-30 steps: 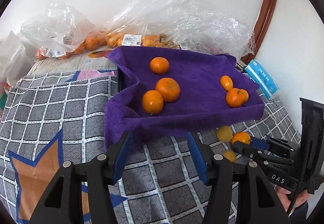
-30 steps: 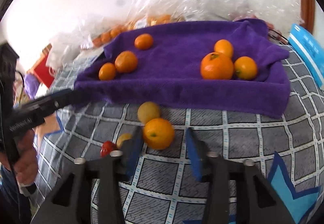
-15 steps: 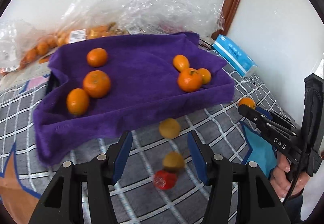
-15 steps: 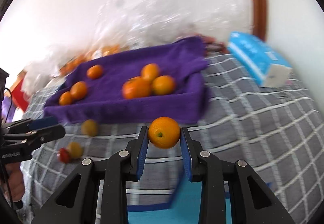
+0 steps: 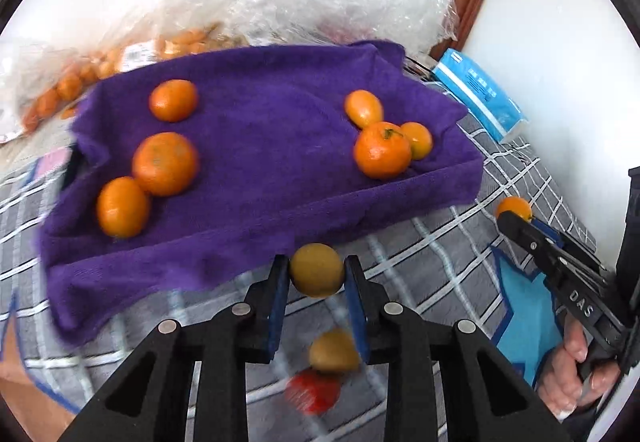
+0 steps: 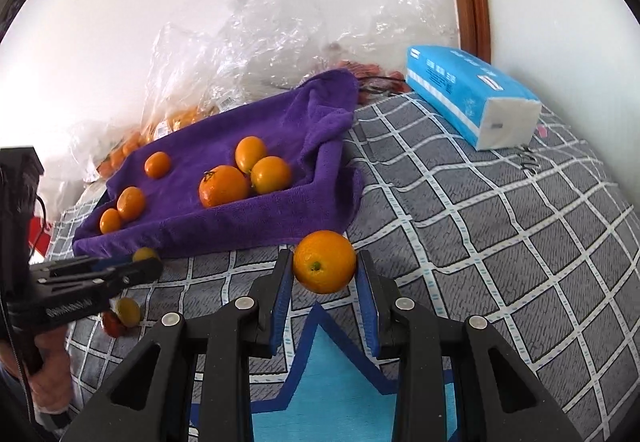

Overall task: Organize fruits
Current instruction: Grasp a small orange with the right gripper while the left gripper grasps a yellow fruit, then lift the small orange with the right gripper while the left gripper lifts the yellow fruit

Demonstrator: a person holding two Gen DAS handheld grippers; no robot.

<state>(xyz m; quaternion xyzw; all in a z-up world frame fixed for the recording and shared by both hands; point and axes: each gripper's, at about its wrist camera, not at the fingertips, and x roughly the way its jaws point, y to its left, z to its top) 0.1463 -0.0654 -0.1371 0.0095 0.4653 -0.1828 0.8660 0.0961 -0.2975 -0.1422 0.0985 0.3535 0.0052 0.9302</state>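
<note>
Over on the left, we have the left hand-held gripper point(image 5: 316, 276) pinched tight on a dull yellow citrus fruit point(image 5: 317, 269), caught just at the front hem of the purple towel point(image 5: 260, 146). Below it a second yellow fruit point(image 5: 334, 350) and a small red fruit point(image 5: 314, 390) wait on the checked grey bedspread point(image 6: 500, 242); our guess is they get collected next. Moving across the towel, three mandarins point(image 5: 164, 162) sit in a left-hand cluster and three more point(image 5: 382, 150) huddle to the right, so we look to be sorting into groups. Further right, the right hand-held gripper point(image 6: 324, 274) is clamped on a bright orange point(image 6: 324, 262), held clear of the bedspread near the towel's right corner, likely bound for that right cluster. Beyond lies a blue tissue pack point(image 6: 472, 94).
</note>
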